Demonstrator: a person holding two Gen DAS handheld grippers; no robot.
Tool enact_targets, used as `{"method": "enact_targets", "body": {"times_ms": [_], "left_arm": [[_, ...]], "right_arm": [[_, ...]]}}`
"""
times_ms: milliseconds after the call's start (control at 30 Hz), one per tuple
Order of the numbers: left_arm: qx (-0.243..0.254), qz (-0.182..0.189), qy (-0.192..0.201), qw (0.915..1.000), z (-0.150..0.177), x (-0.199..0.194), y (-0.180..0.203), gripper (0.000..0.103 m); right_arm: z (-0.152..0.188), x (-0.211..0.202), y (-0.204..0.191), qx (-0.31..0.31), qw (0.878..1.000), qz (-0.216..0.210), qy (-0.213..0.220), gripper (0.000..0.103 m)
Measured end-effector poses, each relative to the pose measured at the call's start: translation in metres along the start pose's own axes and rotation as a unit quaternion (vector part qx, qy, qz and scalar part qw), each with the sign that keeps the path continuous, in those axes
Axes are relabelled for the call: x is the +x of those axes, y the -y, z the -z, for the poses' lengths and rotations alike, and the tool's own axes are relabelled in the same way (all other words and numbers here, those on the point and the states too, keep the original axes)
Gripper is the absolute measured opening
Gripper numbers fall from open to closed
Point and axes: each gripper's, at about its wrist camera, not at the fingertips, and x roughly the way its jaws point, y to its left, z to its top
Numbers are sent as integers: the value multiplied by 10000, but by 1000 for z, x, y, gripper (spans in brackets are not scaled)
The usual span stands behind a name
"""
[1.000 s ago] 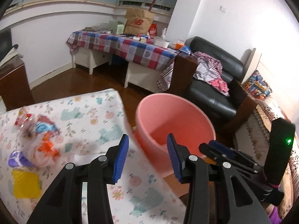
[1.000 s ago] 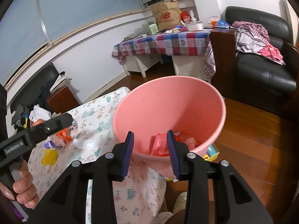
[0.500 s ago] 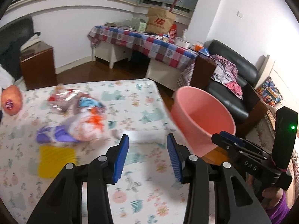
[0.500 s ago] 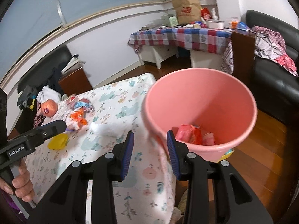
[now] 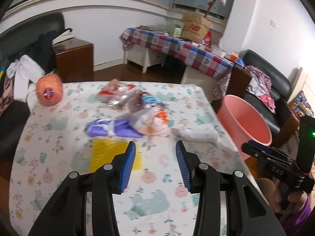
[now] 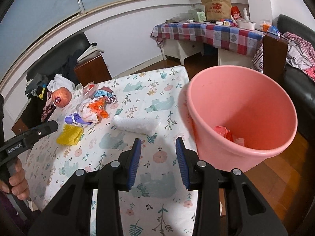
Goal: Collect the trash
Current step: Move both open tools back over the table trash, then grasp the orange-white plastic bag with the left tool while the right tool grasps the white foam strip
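A pile of trash lies on the table: a purple wrapper (image 5: 114, 130), an orange-and-white bag (image 5: 151, 121), a clear red wrapper (image 5: 116, 94), a white tissue wad (image 5: 198, 134) and a yellow sponge (image 5: 110, 153). My left gripper (image 5: 155, 163) is open and empty just short of the pile. My right gripper (image 6: 158, 161) is open and empty, near the tissue wad (image 6: 136, 124). The pink bin (image 6: 242, 123) stands at the table's right edge with red trash inside.
An orange fruit (image 5: 49, 92) with a sticker sits at the table's far left corner. The floral tablecloth (image 5: 59, 177) covers the table. A checked side table (image 5: 177, 47), a wooden cabinet (image 5: 74, 57) and a black sofa (image 5: 265, 78) stand behind.
Both grippers have swung left, away from the pink bin and toward the trash pile on the table. Both stay open and empty.
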Motion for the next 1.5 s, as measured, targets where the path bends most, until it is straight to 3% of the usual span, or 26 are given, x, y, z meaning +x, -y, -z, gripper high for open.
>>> {"method": "enact_targets", "body": {"times_ms": [200, 300, 567, 833, 933, 1000, 1367, 1500], "left_arm": [[-294, -290, -26, 9991, -3, 3, -24, 42], [-484, -136, -126, 9987, -9, 9, -27, 42], [156, -166, 20, 9997, -34, 41, 9, 42], [221, -434, -256, 9985, -42, 90, 4, 41], [248, -374, -208, 9988, -37, 89, 1, 33], [349, -300, -192, 9988, -35, 85, 2, 2], [84, 168, -38, 9998, -31, 54, -6, 0], [-73, 322, -45, 9994, -29, 45, -11, 0]], "right_arm": [[-1, 7, -1, 18, 10000, -61, -56, 37], [-1, 13, -3, 31, 9999, -116, -101, 37], [0, 20, -9, -54, 9991, -340, -254, 37], [-19, 23, -10, -199, 9957, -838, -351, 37], [-26, 33, -16, -447, 9950, -773, -442, 42], [-30, 41, -21, -626, 9939, -739, -526, 51], [-53, 91, -36, -1735, 9761, -654, -1131, 51], [-56, 108, -32, -1708, 9727, -785, -1358, 51]]}}
